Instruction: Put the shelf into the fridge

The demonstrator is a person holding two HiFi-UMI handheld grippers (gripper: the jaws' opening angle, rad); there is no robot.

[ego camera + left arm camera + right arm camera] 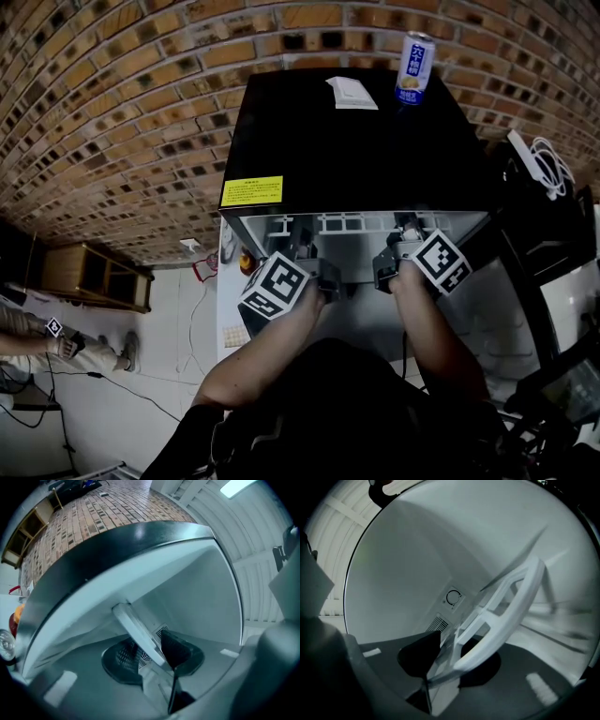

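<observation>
Forearms [281, 347] nearest; left tool [150, 656] and right tool [457, 660] each clamp the white-framed clear shelf [366, 223] at the open mouth of a glossy black fridge [356, 141]. Rough brick wall [122, 112] beyond, pale floor [178, 328] left.

Free room deep inside the fridge [356, 150], shelf [366, 223] across its mouth, can [413, 67] on top.

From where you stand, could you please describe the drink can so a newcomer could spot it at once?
Find the black fridge against the brick wall. On its top, near the far right corner, stands an upright blue-and-white drink can. The white paper card beside it lies flat; only the can stands tall.
</observation>
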